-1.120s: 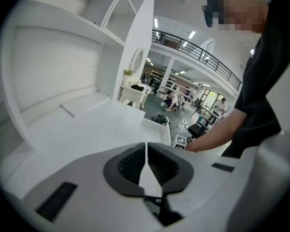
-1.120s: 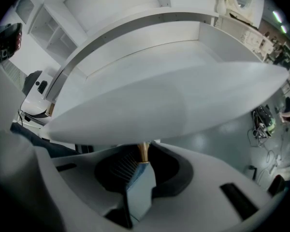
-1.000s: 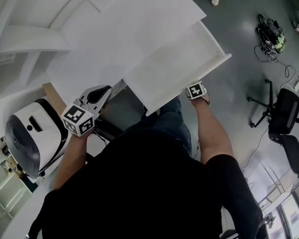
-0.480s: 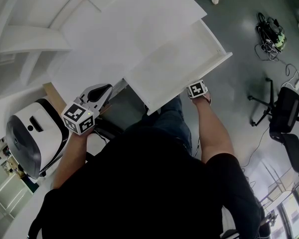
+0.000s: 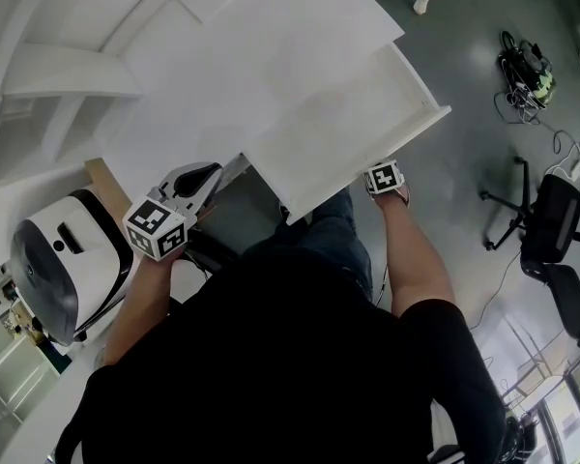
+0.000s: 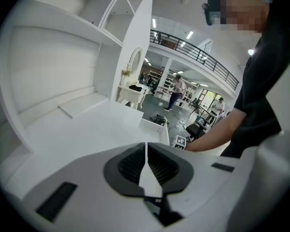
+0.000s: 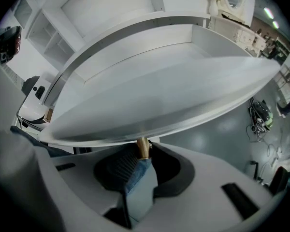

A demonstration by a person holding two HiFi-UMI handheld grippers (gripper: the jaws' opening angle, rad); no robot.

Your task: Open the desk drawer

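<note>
White desk point(image 5: 222, 85) fills the top of the head view, grey floor to its right. Drawer point(image 5: 338, 133) already stands well out of the desk, its front toward your body.

Your right gripper point(image 7: 144, 154) is at that front, pointing steeply down. Its jaws are opening with the brass knob point(image 7: 142, 148) between them; the pads look just off it, though the left pad sits very close.

Key relation: the knob's stem runs from the drawer front straight into the claw, and the front's long axis runs across the jaws. My read is that any release has to back out along the stem, not sideways.

Your left gripper point(image 6: 146, 151) has its jaws pressed together on nothing, over the desk's near-left corner, well apart from the drawer. Right hand is the nearer one.

Hidden: from the head view the front panel covers the knob and right jaws; only the marker cube point(image 5: 382, 177) shows. Drawer runners aren't visible, so I can't tell how much travel is left.
</note>
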